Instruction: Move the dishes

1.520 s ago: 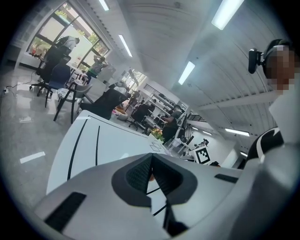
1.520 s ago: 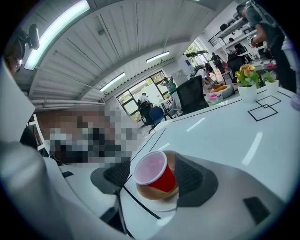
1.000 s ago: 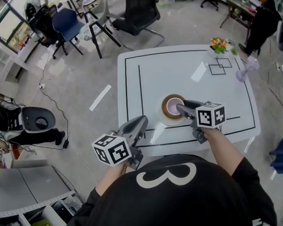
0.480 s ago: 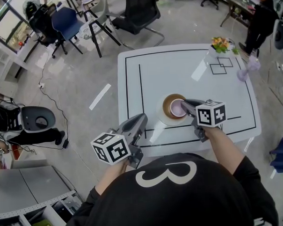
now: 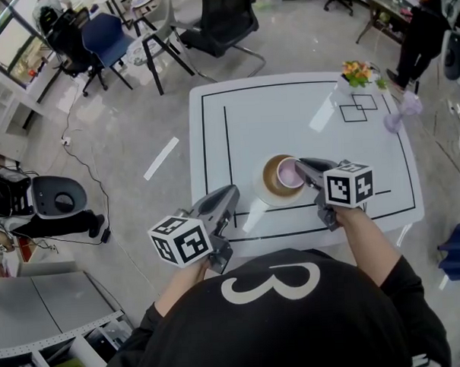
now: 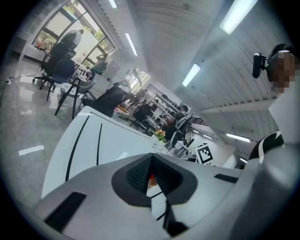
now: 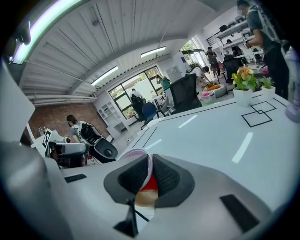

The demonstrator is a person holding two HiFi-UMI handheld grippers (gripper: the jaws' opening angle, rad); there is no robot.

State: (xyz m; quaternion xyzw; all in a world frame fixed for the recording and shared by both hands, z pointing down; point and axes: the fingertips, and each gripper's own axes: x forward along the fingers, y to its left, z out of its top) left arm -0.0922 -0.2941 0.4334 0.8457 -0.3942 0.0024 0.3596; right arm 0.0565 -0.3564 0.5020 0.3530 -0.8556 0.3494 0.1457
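A stack of three dishes stands on the white tabletop (image 5: 288, 115), inside its black border line. The white plate (image 5: 259, 188) lies at the bottom. A brown bowl (image 5: 271, 177) with a darker rim sits on the plate, and a smaller pale pink bowl (image 5: 288, 173) sits inside that.

The right tool (image 5: 301, 167) reaches over the plate's right edge. In the right gripper view its jaws (image 7: 149, 164) are narrow and pinched on the pink bowl's thin, light rim (image 7: 135, 153), which rises between the ribbed pads. Whether the pink bowl rests in the brown bowl or is lifted slightly clear of it cannot be told.

The left tool (image 5: 231, 195) is held well apart from the plate, on its near left, just off the tabletop's near edge. Its jaws (image 6: 151, 165) are pressed together with nothing between them.

A small pot of flowers (image 5: 356, 73) stands well beyond the plate, at the tabletop's far right corner.
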